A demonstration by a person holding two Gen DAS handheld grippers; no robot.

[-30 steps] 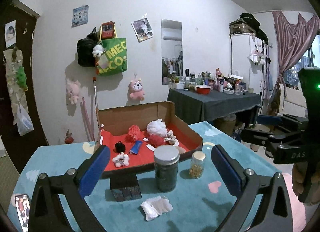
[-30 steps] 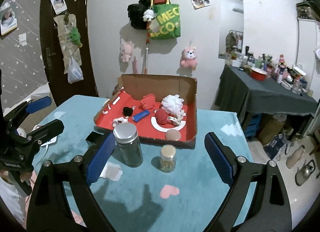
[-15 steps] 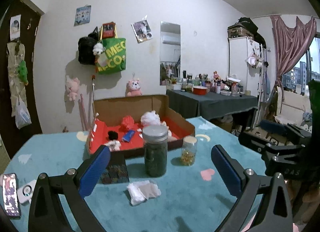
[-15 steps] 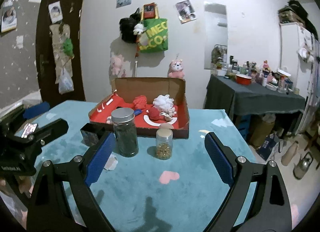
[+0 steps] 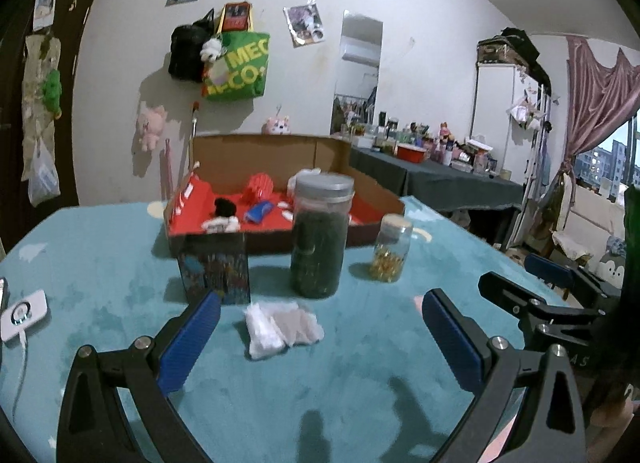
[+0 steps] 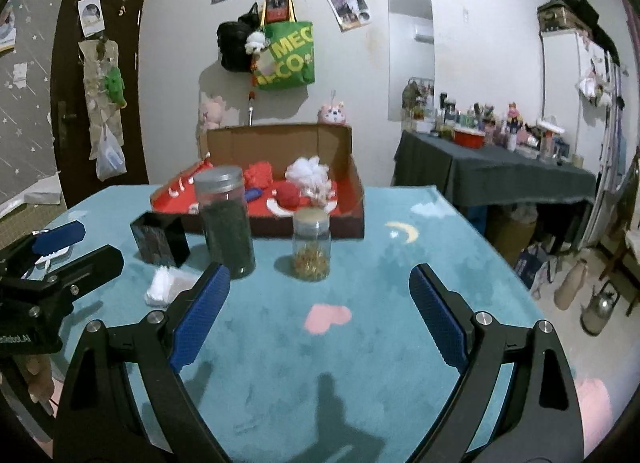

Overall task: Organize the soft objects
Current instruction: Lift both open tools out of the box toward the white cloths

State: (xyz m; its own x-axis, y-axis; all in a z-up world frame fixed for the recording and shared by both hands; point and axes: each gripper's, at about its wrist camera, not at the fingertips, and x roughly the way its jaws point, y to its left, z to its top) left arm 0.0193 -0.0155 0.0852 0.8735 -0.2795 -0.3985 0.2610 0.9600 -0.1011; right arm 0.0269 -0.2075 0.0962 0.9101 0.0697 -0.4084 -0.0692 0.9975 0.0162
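Observation:
A cardboard box [image 5: 280, 147] [image 6: 356, 199] with a red floor stands at the far side of the teal table. In it lie a red pompom [image 5: 260, 187] [image 6: 258, 173], a white puff [image 6: 308, 169], a red ball [image 6: 289, 194] and a small black-and-white plush [image 5: 224, 209]. A crumpled white cloth [image 5: 282, 327] [image 6: 164, 285] lies on the table just beyond my left gripper [image 5: 320, 319], which is open and empty. My right gripper [image 6: 320, 293] is open too, low over the table, short of the small jar. The other gripper shows at each view's edge.
A tall jar with dark contents [image 5: 320, 235] [image 6: 226, 219], a small jar of yellow bits [image 5: 392, 247] [image 6: 312, 243] and a dark printed box [image 5: 216, 267] [image 6: 160, 239] stand before the cardboard box. A white charger [image 5: 22, 313] lies left. A cluttered dark side table [image 6: 500, 175] stands right.
Both grippers have sunk toward the table, so the jars and cloth now look closer and higher in each view. Both stay open and empty.

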